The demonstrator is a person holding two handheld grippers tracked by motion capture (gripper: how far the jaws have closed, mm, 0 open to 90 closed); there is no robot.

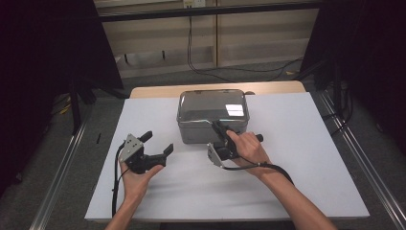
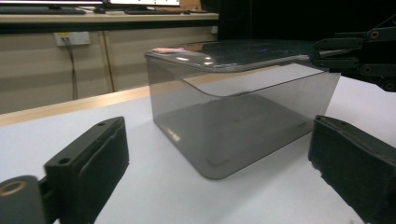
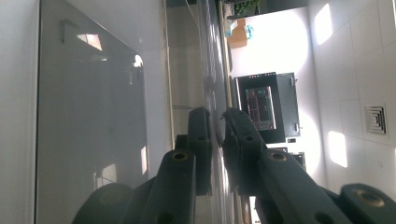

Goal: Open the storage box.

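Observation:
A smoky grey see-through box (image 1: 213,125) stands on the white table top (image 1: 297,163), with a glossy lid (image 1: 213,103) on it. My right gripper (image 1: 219,127) is at the box's front edge, turned on its side and shut on the lid's rim. In the right gripper view the lid (image 3: 211,70) runs edge-on between the two jaws of that gripper (image 3: 217,128), with the box wall (image 3: 88,116) beside it. My left gripper (image 1: 158,142) rests open on the table left of the box, apart from it. Its view faces the box (image 2: 233,126) and the lid (image 2: 233,52) between wide jaws (image 2: 219,149).
The white sheet covers a wooden table whose far edge (image 1: 158,91) shows behind the box. Metal rails (image 1: 64,167) run along the floor on both sides. Cables (image 1: 230,69) lie on the floor beyond the table. Dark curtains (image 1: 43,57) flank the area.

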